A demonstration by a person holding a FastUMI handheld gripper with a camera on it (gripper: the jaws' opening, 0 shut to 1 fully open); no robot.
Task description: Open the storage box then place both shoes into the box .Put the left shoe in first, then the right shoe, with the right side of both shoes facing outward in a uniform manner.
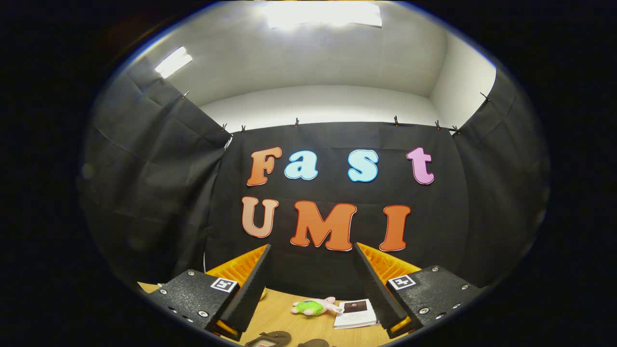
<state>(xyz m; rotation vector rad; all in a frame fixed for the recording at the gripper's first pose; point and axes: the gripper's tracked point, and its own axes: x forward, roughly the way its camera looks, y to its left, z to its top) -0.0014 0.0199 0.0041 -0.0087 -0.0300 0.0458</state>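
Tongs [311,289] stand wide apart and hold nothing, pointed level at the booth's cloth wall with the table [282,313] low beneath them. Judging from this, the task looks barely begun: no storage box can be seen from this angle, so whether it is open cannot be told, and neither shoe is in a grip. Two dark shoe-like shapes lie on the table just below the gap between the fingers, one nearer the left finger [269,339] and a second just right of it [313,343]; both are cut off low down, so which is the left shoe and which the right cannot be told. If these are the shoes, everything is left to do: opening the box, placing the left shoe, then the right, each with its right side outward. Beyond the shoes, between the fingers, lies one small plush toy [314,306], green and pink, and just beside it toward the right finger one white booklet [355,313], the two nearly touching. Counted: two shoe shapes, one toy, one booklet.
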